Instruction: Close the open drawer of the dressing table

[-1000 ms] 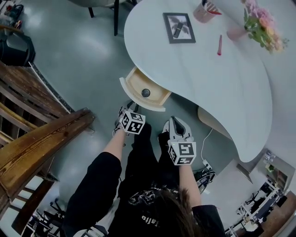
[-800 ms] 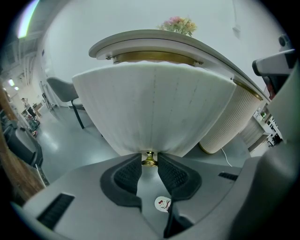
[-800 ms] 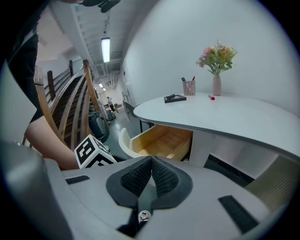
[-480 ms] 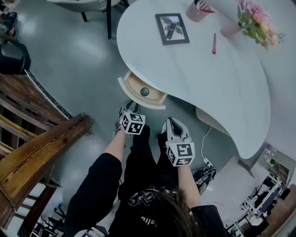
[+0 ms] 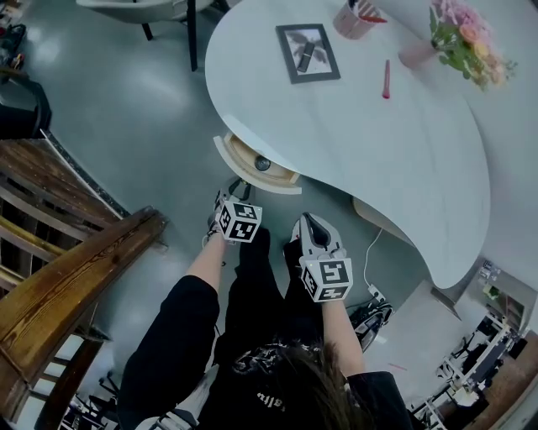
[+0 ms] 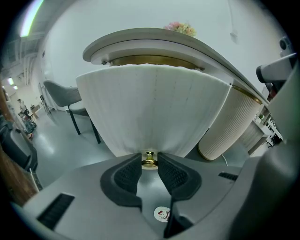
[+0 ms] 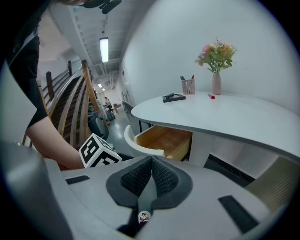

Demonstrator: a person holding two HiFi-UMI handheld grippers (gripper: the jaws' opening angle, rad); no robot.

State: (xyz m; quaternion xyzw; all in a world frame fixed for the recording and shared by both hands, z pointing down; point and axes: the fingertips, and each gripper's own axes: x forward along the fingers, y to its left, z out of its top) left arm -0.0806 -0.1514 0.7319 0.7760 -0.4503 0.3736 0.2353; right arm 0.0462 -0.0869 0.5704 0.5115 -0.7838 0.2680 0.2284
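Observation:
The dressing table's drawer (image 5: 252,178) stands partly open under the white top (image 5: 378,143), with a small dark round thing (image 5: 262,163) inside. In the left gripper view its ribbed white front (image 6: 150,108) fills the frame. The brass knob (image 6: 149,158) sits between the tips of my left gripper (image 6: 149,164), and both pads press on it. In the head view the left gripper (image 5: 239,193) is right at the drawer front. My right gripper (image 5: 308,222) hangs back beside it, shut with nothing held (image 7: 151,164). From its view the drawer's wooden inside (image 7: 164,139) shows.
On the table top lie a framed picture (image 5: 308,52), a pen cup (image 5: 353,18), a red pen (image 5: 387,78) and a vase of flowers (image 5: 466,42). A ribbed pedestal (image 6: 229,124) stands to the drawer's right. A wooden stair rail (image 5: 76,260) runs on the left; a chair (image 5: 143,8) stands beyond.
The drawer has slid further in under the table top, showing less of its inside. My left gripper has moved forward with the knob. The right gripper has stayed where it was.

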